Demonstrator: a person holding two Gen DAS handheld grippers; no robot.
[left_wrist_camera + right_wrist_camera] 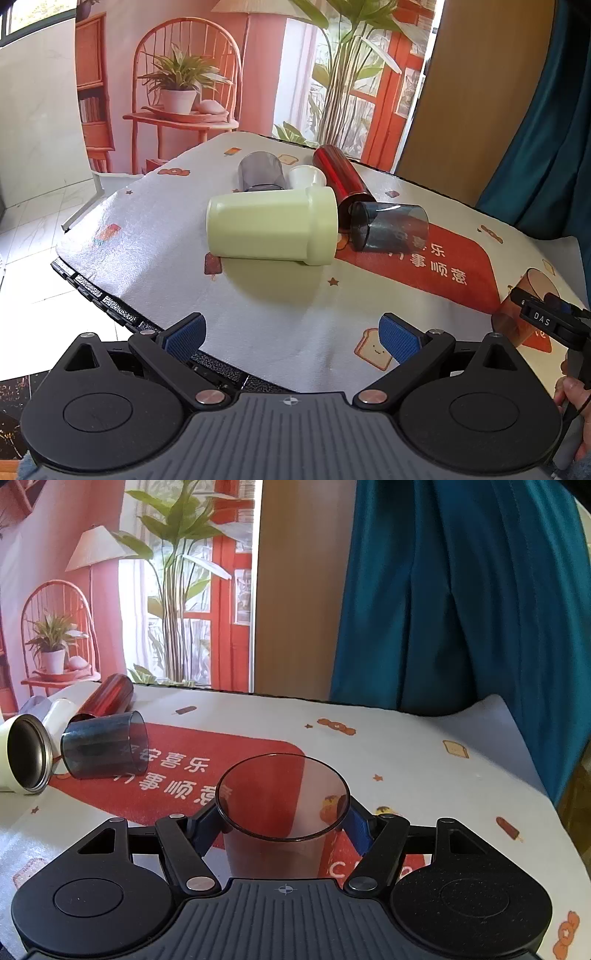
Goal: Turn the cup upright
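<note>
Holding a clear brownish cup (282,812) between my right gripper (282,821) pads, I have it mouth-up, its round rim facing my camera and its body dropping below toward the printed tablecloth (424,738). Whether its base already touches the cloth I cannot tell, since the gripper body hides the bottom. My jaws are closed on it just below the rim, one blue pad on each side.

My left gripper (291,334) hangs wide and holds nothing, near the table's edge, facing the cups that lie on their sides: a pale green cup (271,230) nearest, a smoky grey cup (389,226) just beside its mouth, a red tumbler (341,177) behind them, a small white cup (306,176) and another grey cup (260,172) at the back.

To finish this step well, I judge I should lower straight down until the base sits flat, then let the jaws part slowly and evenly (thin plastic like this may spring or tip if one pad lets go first). I would back away level rather than lift, so a pad does not catch the rim. The grey cup lies well apart to my left, so the set-down spot looks free.
</note>
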